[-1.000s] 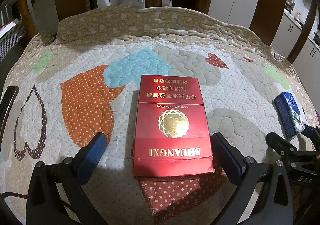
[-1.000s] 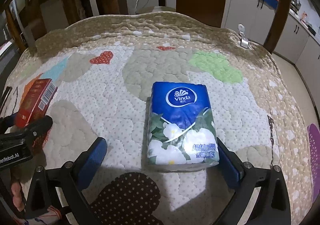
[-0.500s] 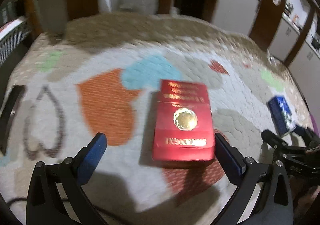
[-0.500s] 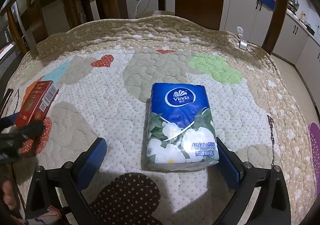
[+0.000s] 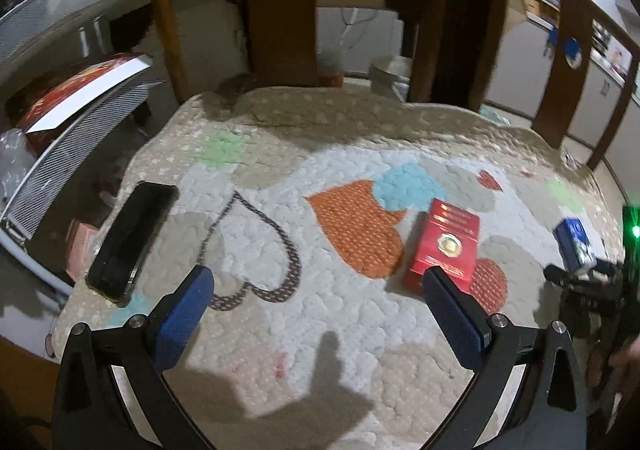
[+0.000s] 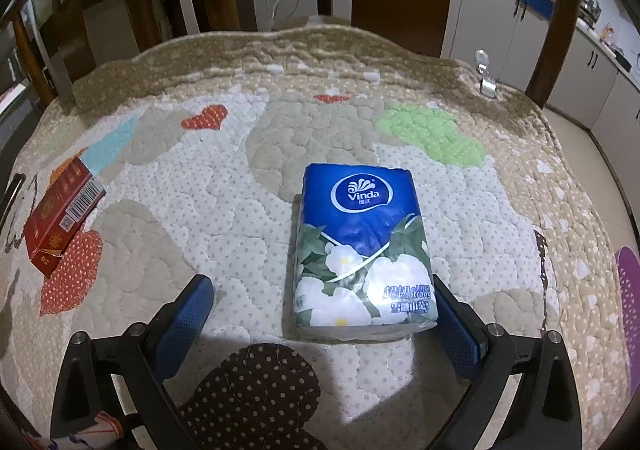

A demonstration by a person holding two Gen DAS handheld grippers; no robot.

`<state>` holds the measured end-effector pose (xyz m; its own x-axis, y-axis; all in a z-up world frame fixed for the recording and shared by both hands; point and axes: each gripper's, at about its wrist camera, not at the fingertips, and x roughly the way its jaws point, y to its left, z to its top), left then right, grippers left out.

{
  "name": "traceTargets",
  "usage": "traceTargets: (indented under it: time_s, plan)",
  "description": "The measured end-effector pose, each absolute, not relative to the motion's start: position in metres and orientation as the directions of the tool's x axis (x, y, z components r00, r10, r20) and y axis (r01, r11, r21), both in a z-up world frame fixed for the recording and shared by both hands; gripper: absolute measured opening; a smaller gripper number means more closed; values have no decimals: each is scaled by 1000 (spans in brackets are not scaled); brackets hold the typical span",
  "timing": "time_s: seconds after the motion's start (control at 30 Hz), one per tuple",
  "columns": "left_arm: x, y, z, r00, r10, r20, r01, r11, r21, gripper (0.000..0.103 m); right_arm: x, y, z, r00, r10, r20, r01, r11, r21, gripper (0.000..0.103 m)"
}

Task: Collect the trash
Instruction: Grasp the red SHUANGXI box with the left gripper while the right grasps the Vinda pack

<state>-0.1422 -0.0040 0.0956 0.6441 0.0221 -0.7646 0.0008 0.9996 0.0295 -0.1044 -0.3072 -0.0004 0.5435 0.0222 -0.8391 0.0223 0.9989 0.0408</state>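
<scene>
A red cigarette box (image 5: 444,246) lies flat on the quilted heart-pattern cover (image 5: 320,330). My left gripper (image 5: 316,290) is open, empty and low over the quilt; the box lies just beyond its right fingertip, outside the gap. A blue Vinda tissue pack (image 6: 360,246) lies between the fingers of my open right gripper (image 6: 320,302), its near end close to the right finger, not squeezed. The right wrist view shows the red box (image 6: 60,218) at far left. In the left wrist view the tissue pack (image 5: 574,242) appears small at far right.
A black phone (image 5: 128,242) lies near the quilt's left edge. Wooden chair backs (image 5: 280,10) stand behind the quilt. A metal clip (image 6: 484,78) sits on the far right rim. Wire shelving (image 5: 80,122) with boxes stands at left, cabinets (image 6: 580,62) at right.
My left gripper has pulled back and swung left, so the red box went from between its fingers to beyond the right one; the phone came into view. The right gripper hardly moved.
</scene>
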Motion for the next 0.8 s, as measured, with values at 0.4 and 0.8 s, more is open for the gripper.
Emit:
traceTargets:
  time_s: [0.4,0.8]
  plan:
    - [-101,-65,59,586,-81,-806,193,980,41,103,-96,-315,3,471,51,-881,8,998,62,103]
    - [-76,-96,31,538,-94,-838,242,969,46,98,-99,-328,14,514,82,-854,70,988,138,76]
